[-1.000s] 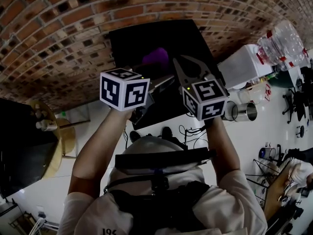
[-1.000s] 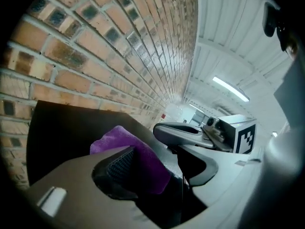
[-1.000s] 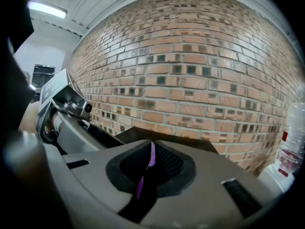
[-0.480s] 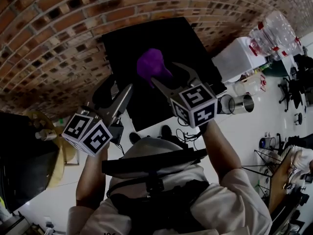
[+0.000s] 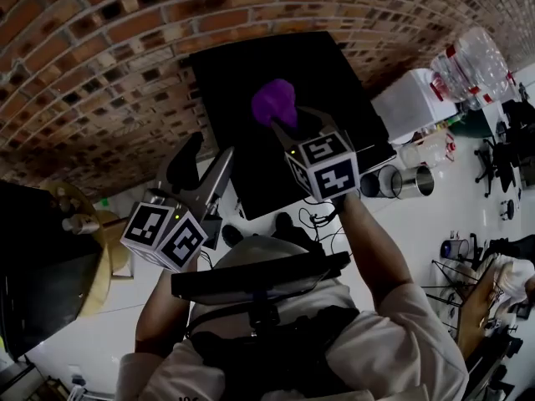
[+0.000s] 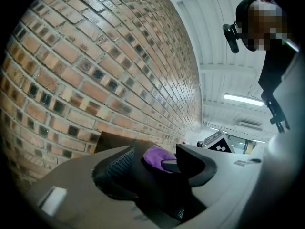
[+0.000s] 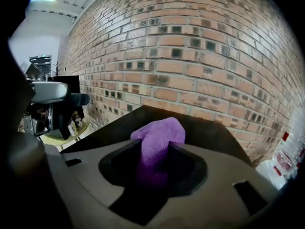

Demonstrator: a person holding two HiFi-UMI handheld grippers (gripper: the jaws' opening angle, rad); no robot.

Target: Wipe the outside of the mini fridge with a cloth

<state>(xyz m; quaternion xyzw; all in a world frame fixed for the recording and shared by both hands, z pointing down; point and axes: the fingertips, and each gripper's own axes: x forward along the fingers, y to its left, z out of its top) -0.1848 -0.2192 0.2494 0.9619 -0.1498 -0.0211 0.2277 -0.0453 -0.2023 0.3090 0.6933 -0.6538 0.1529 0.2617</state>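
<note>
As the jaws of the right gripper (image 7: 153, 149), just closing, seem to pinch the cloth (image 7: 159, 132) on the mini fridge (image 5: 242, 73), firm the grip before wiping; the left gripper (image 5: 209, 147) gapes empty.

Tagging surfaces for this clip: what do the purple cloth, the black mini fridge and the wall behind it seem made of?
Purple cloth: soft fabric, perhaps microfibre; fuzzy nap, rounded folds.
Mini fridge: smooth dark shell, painted metal or plastic, unclear which; flat, crisp edges.
Wall: bare brick, rough, pale mortar joints.
</note>
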